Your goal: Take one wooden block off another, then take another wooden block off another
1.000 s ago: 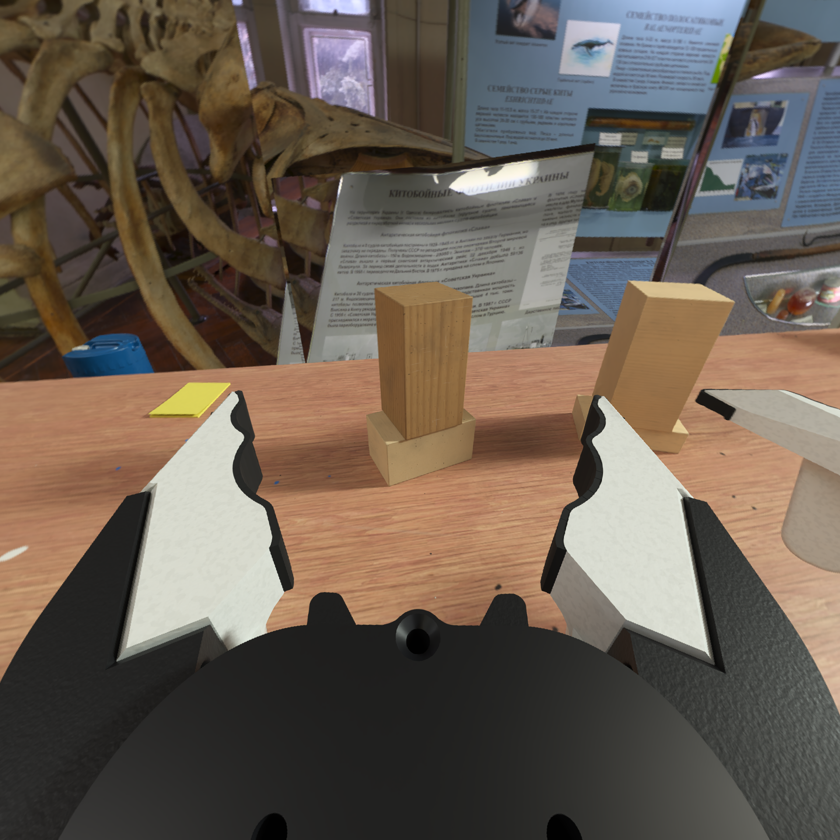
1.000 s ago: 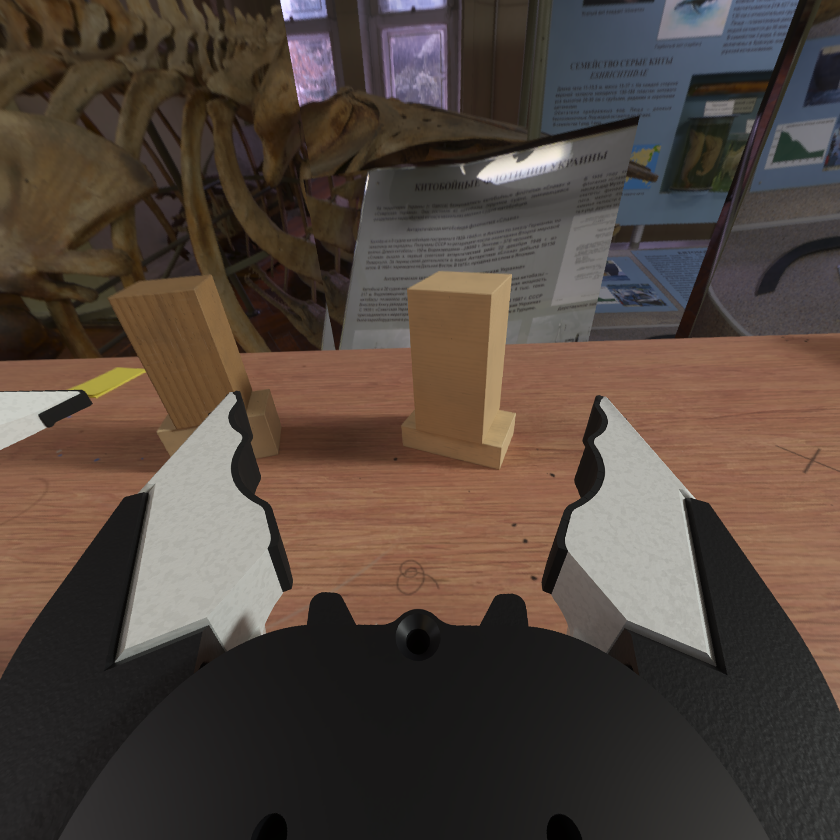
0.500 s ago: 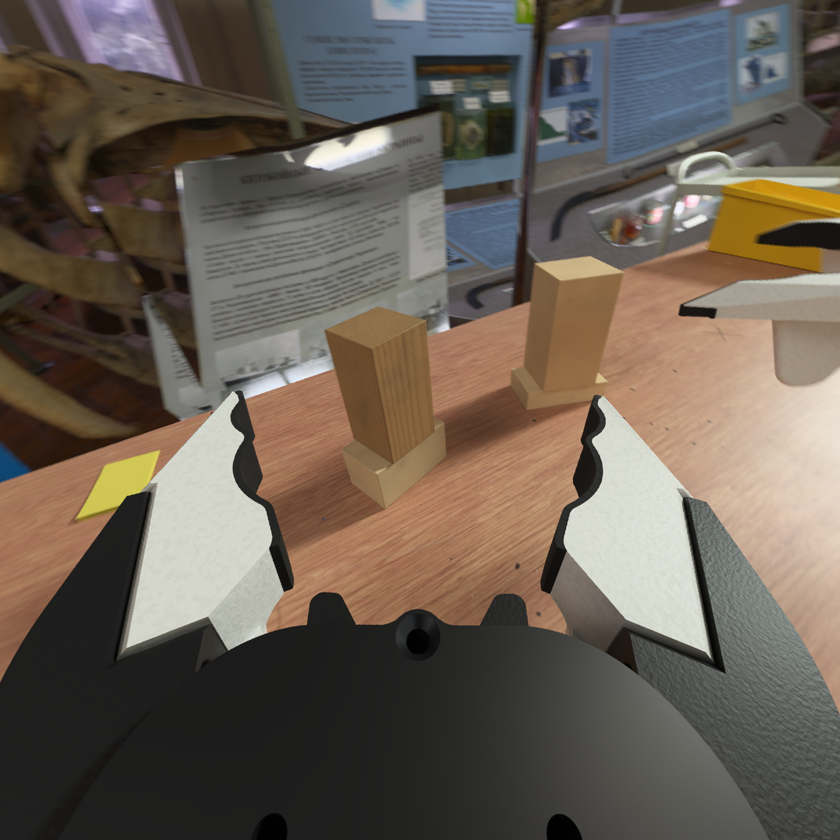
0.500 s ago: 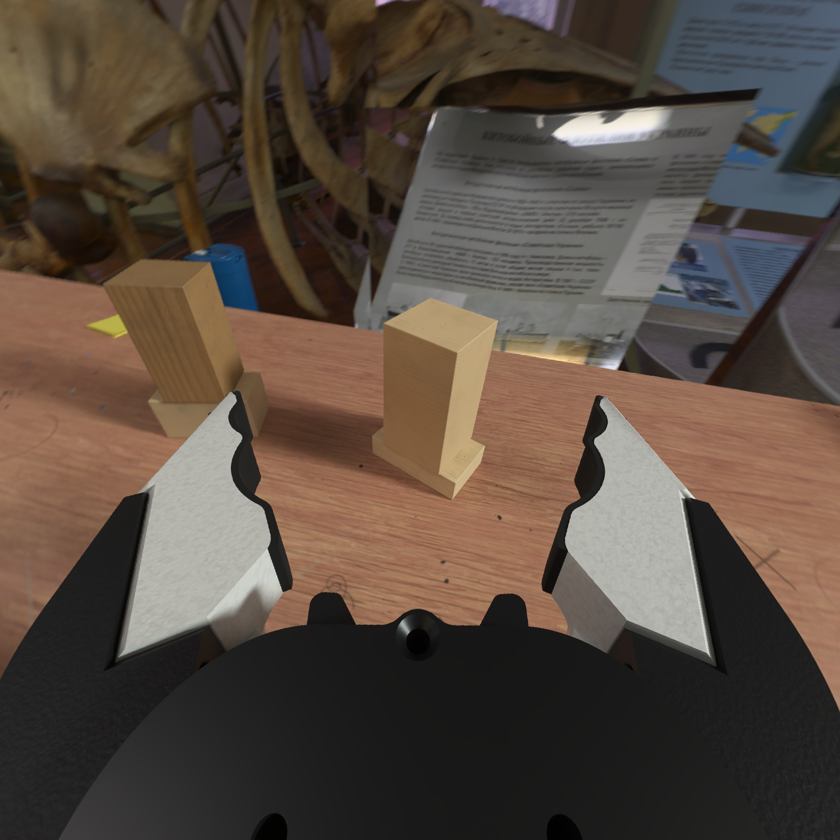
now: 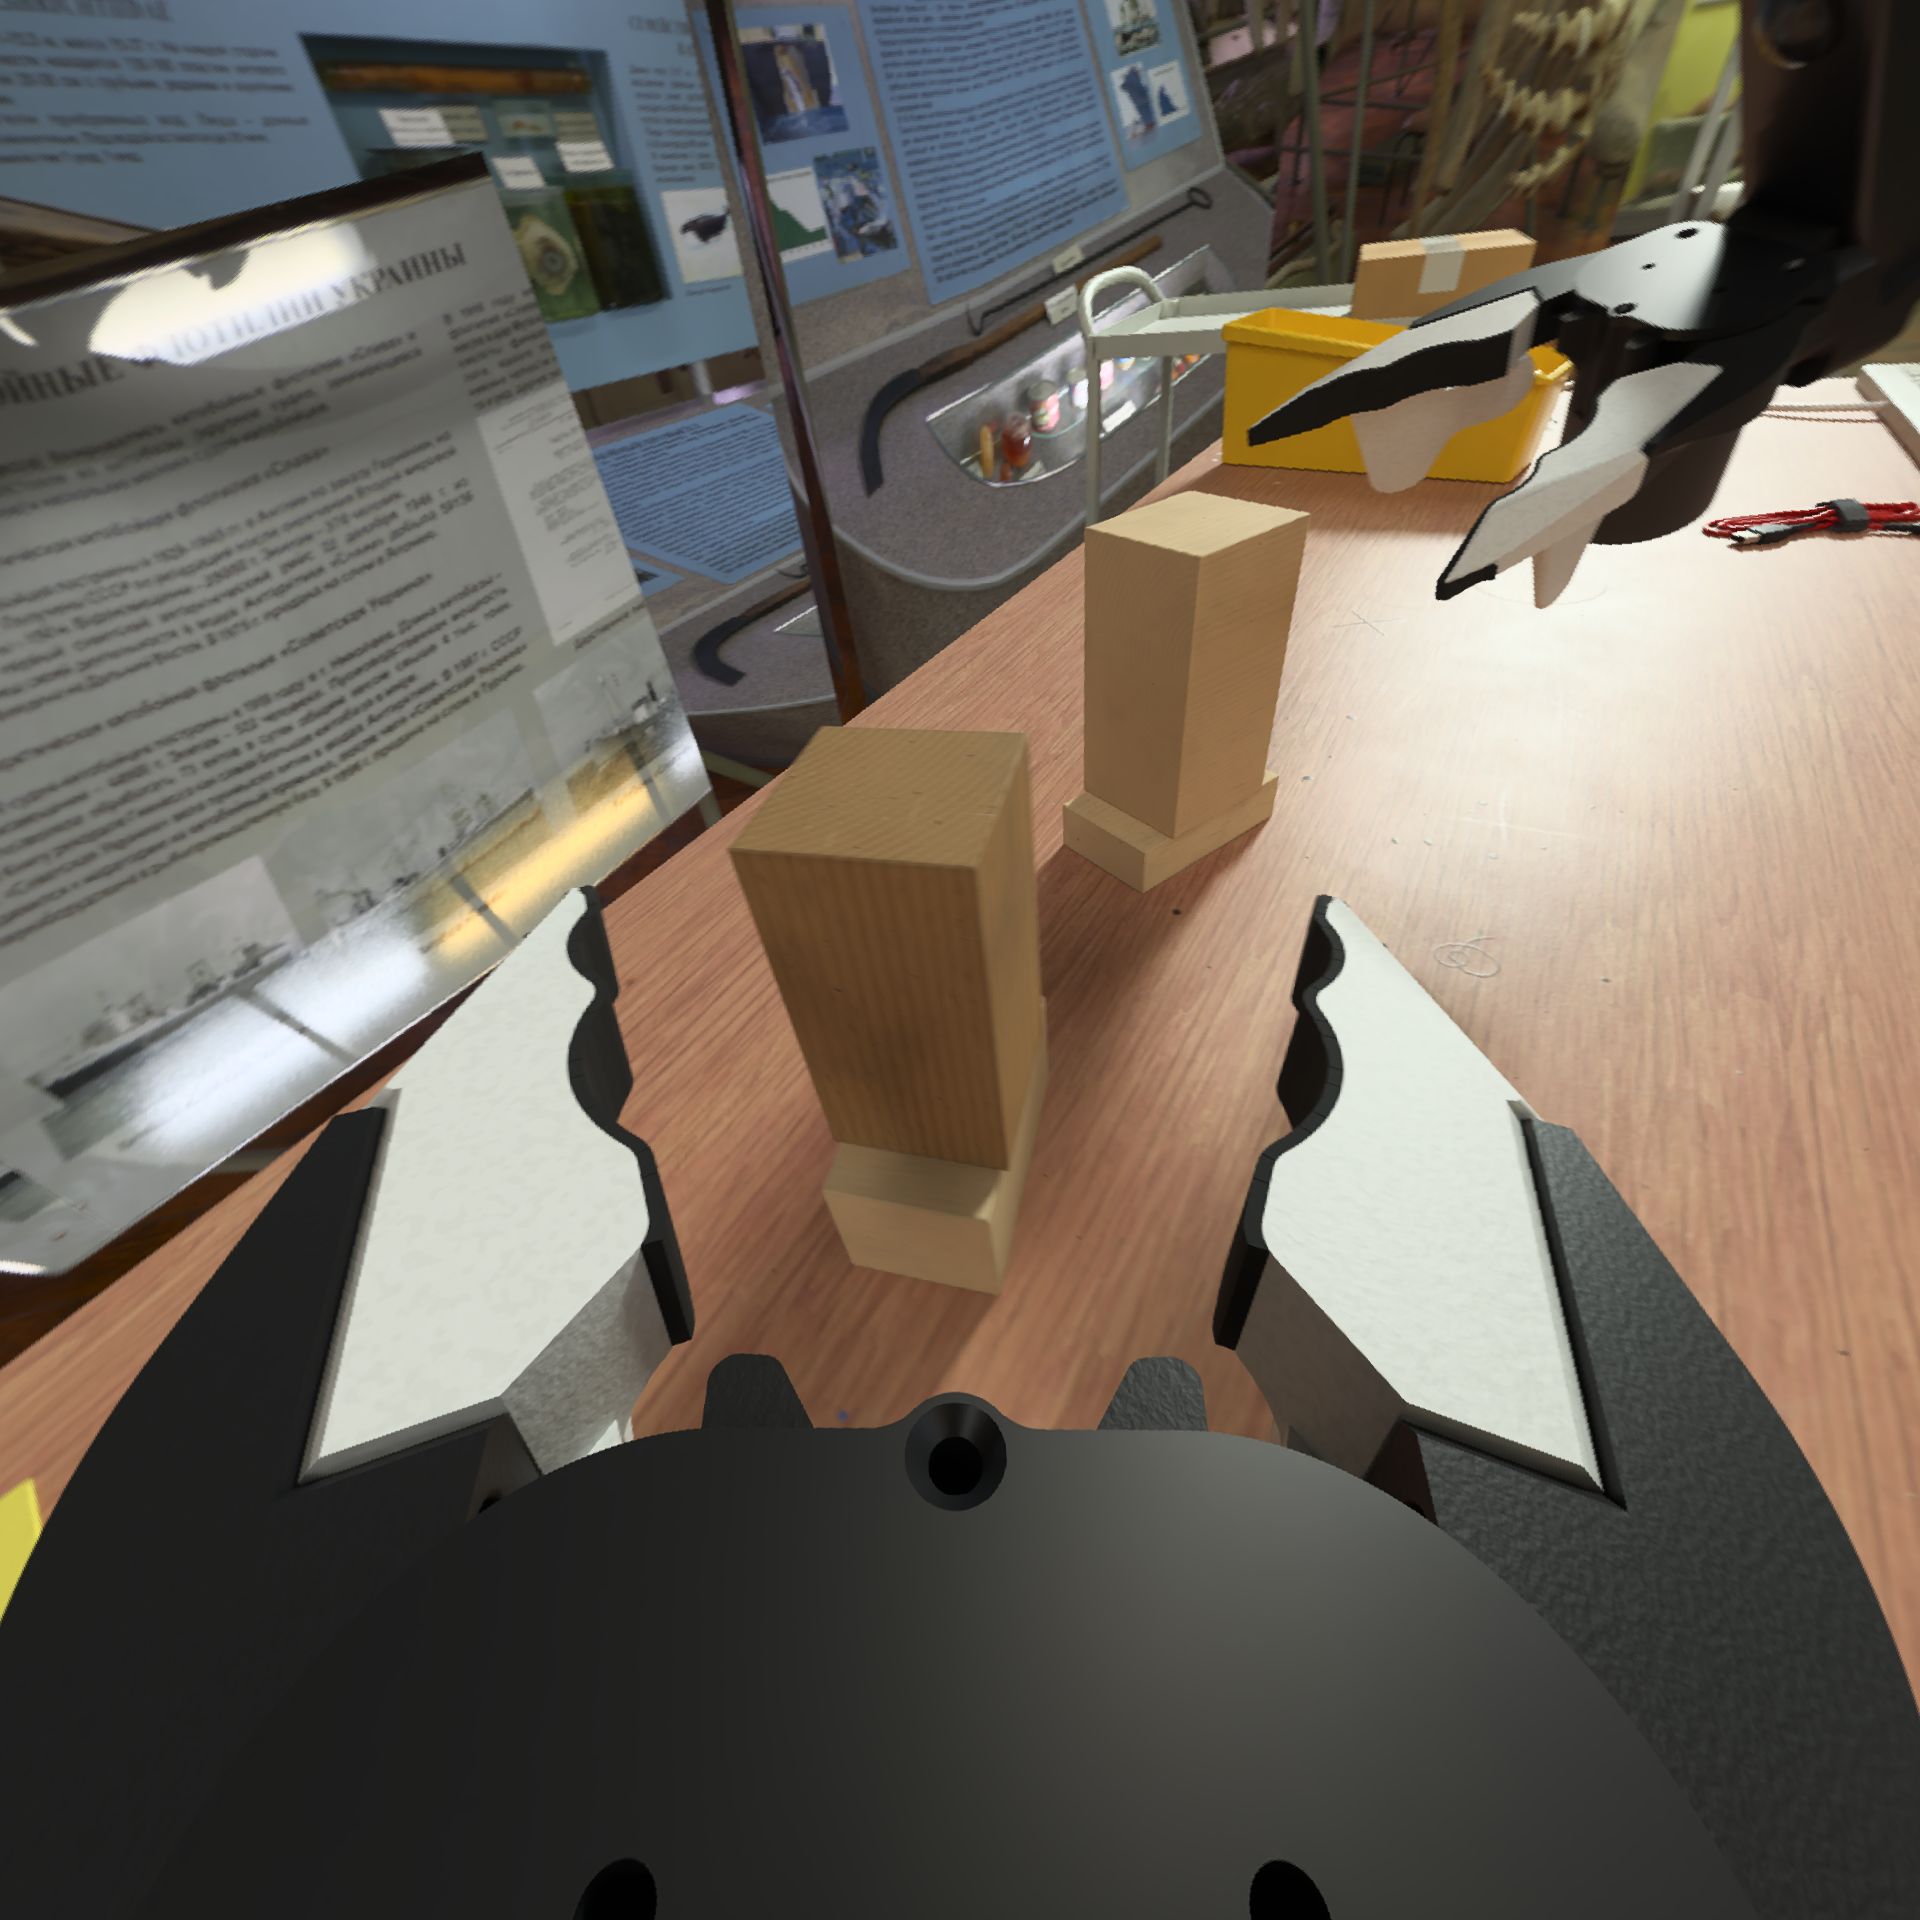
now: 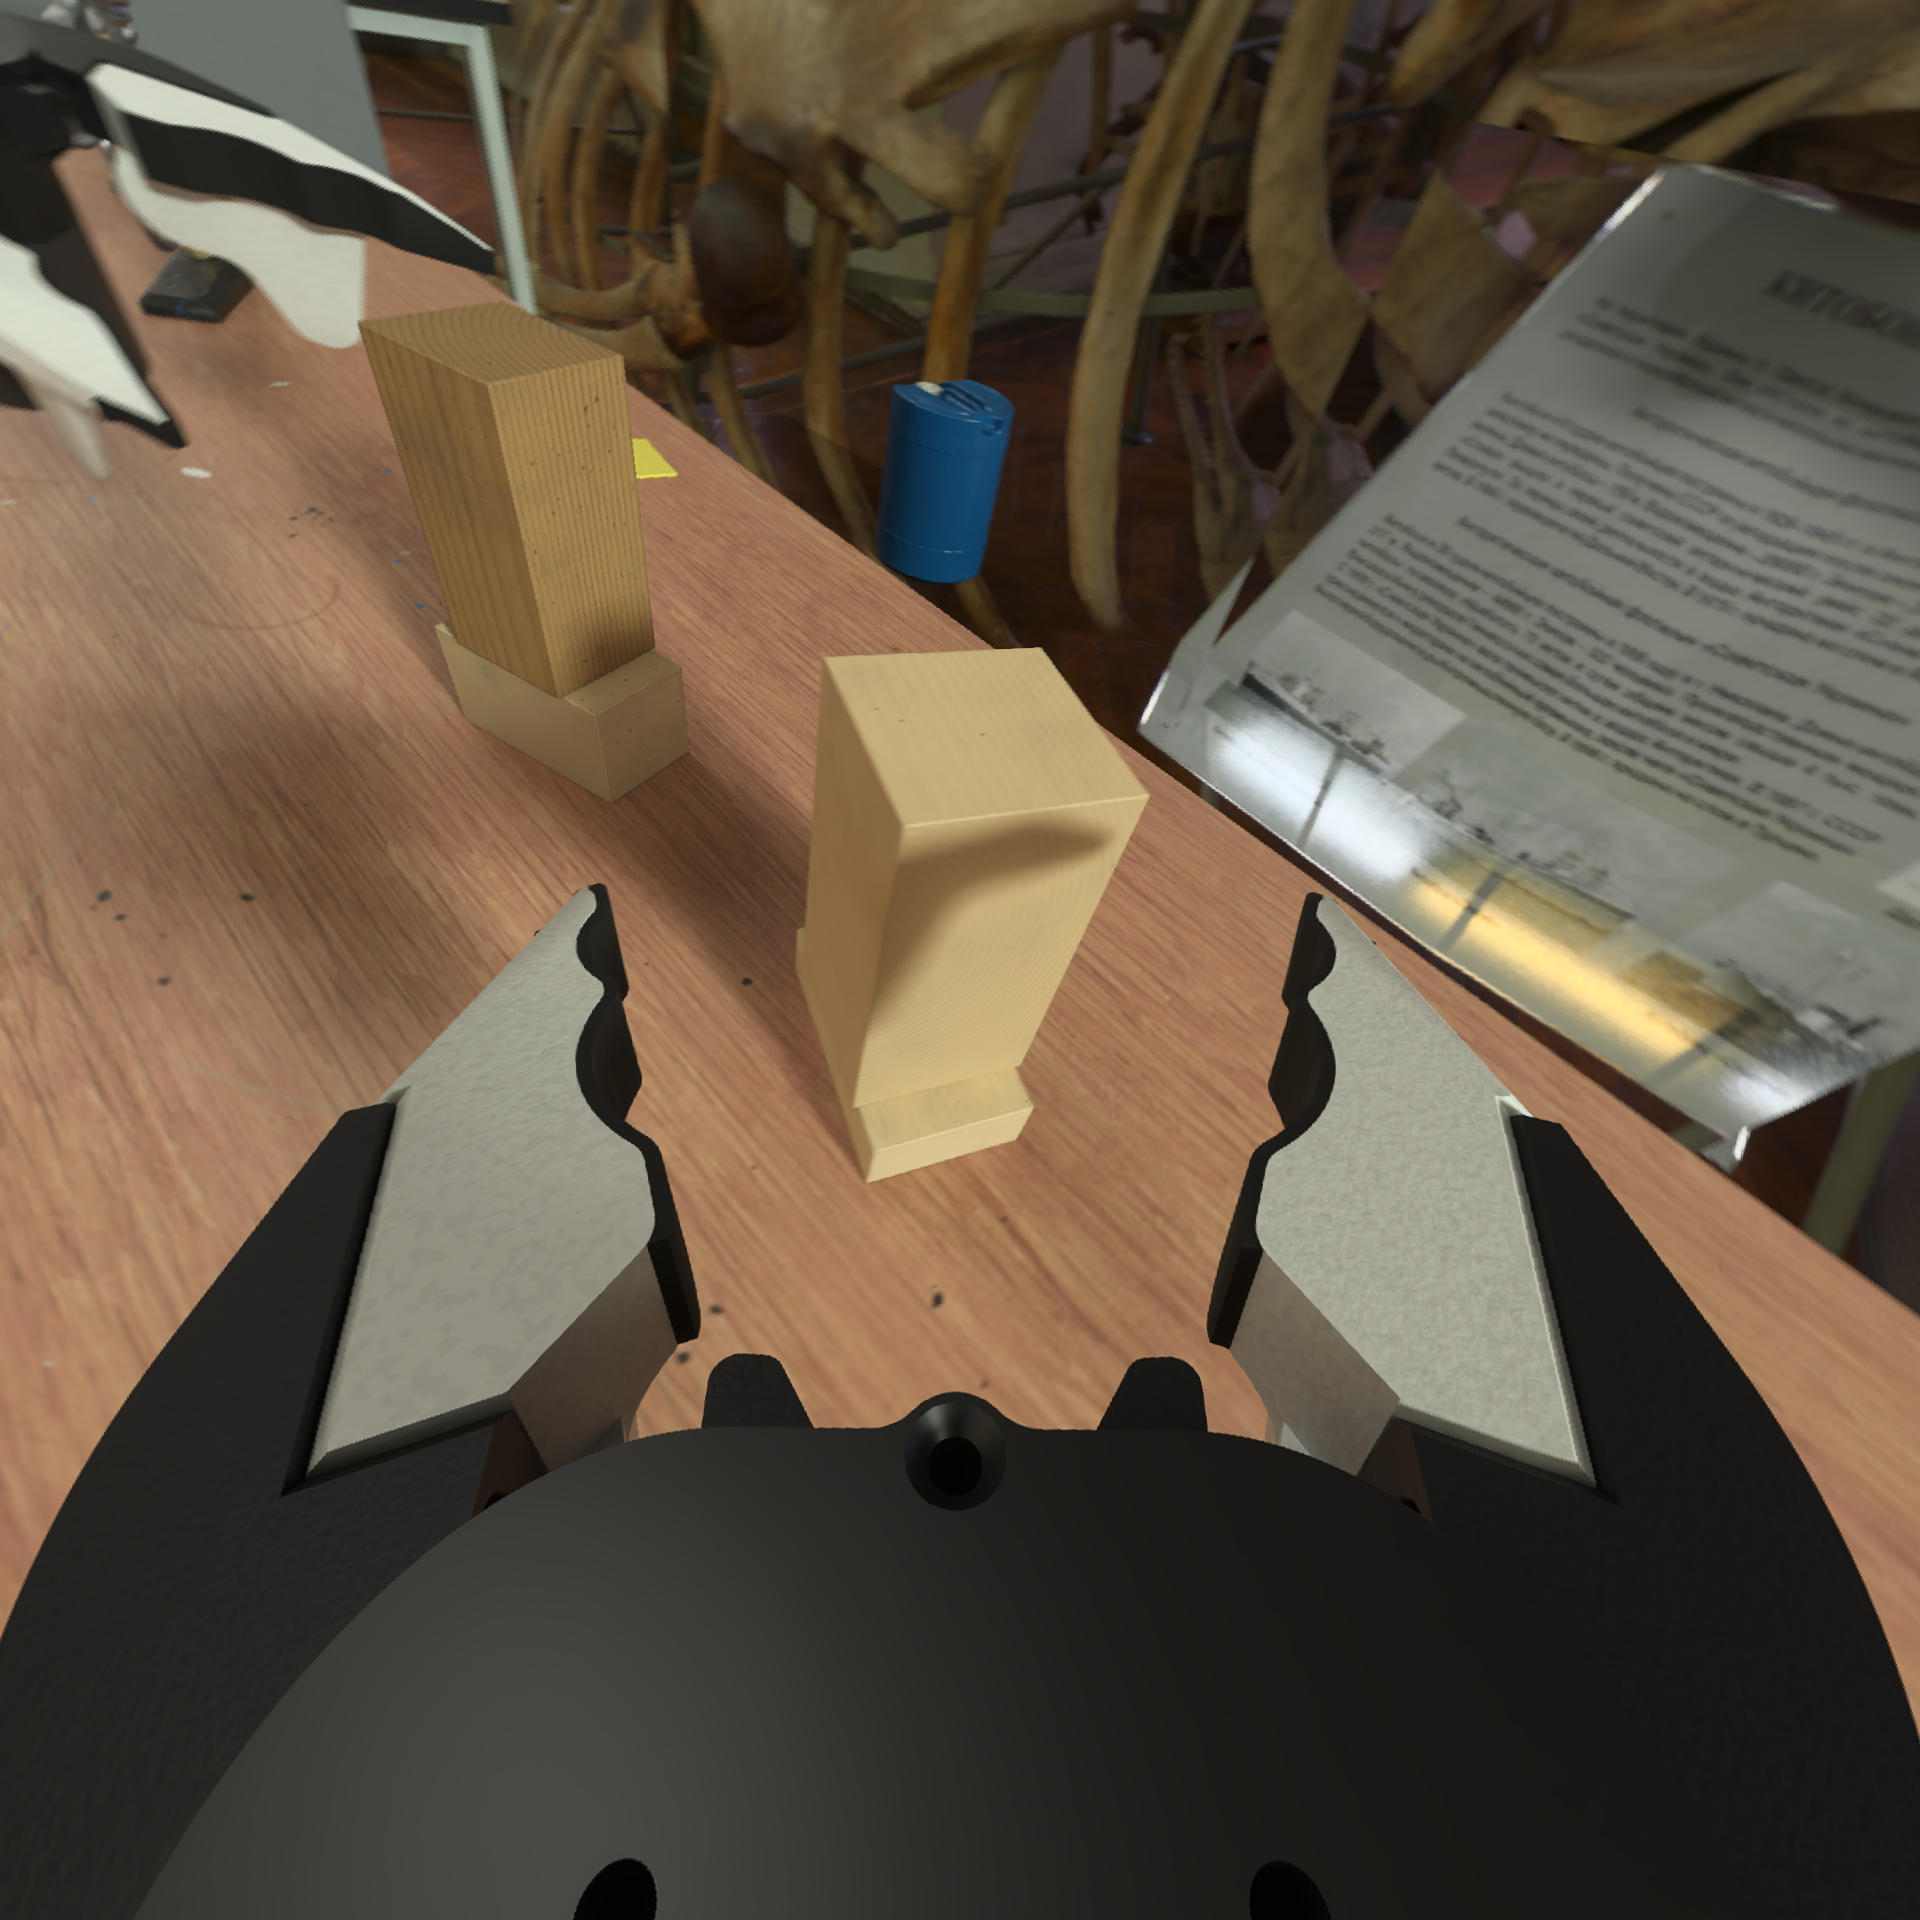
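Note:
Two stacks stand on the wooden table (image 5: pixel 1558 935). A tall brown block (image 5: pixel 894 935) stands upright on a small pale block (image 5: pixel 920 1216). My left gripper (image 5: pixel 954 904) is open and empty, and this stack is in line with the gap, close ahead. A tall pale block (image 6: pixel 956 862) stands on a flat pale block (image 6: pixel 940 1127), in line with the gap of my open, empty right gripper (image 6: pixel 951 902). The pale stack (image 5: pixel 1184 665) and the right gripper (image 5: pixel 1351 509) show farther off in the left wrist view. The brown stack (image 6: pixel 520 499) and the left gripper (image 6: pixel 332 348) show farther off in the right wrist view.
A glossy printed placard (image 5: pixel 260 623) leans just beyond the table's far edge, close to both stacks. A yellow bin (image 5: pixel 1340 405) and a red cable (image 5: pixel 1818 516) lie at the far right. A blue canister (image 6: pixel 940 478) stands off the table. A yellow note (image 6: pixel 652 457) lies behind the brown stack.
Both grippers have swung round and come closer, the left onto the brown stack from its left side, the right onto the pale stack from its right side. Both stayed open. The blocks have not moved.

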Controlling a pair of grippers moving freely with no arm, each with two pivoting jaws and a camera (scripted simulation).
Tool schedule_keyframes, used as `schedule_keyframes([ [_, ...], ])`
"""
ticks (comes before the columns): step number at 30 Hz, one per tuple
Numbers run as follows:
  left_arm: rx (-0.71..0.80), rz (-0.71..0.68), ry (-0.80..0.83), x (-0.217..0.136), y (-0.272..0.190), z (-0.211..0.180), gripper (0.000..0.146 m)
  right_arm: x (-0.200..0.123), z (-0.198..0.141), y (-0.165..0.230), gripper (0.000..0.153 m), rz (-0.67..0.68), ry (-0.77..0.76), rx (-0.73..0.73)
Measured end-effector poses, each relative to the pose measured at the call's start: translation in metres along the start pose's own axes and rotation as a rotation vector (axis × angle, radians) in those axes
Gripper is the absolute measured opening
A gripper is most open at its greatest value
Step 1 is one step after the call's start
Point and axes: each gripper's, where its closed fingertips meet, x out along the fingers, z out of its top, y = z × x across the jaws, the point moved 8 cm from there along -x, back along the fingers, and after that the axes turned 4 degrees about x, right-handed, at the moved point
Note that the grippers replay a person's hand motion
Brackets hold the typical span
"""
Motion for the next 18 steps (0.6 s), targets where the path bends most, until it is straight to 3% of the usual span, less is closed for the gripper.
schedule_keyframes([
  [11, -0.012, -0.162, -0.006, 0.042, 0.054, -0.017, 0.106, 0.051, -0.009, -0.044, 0.099, 0.248, -0.063, -0.041],
  [18, 0.022, -0.245, 0.012, 0.062, 0.059, -0.019, 0.099, 0.080, -0.012, -0.046, 0.092, 0.367, -0.099, -0.016],
])
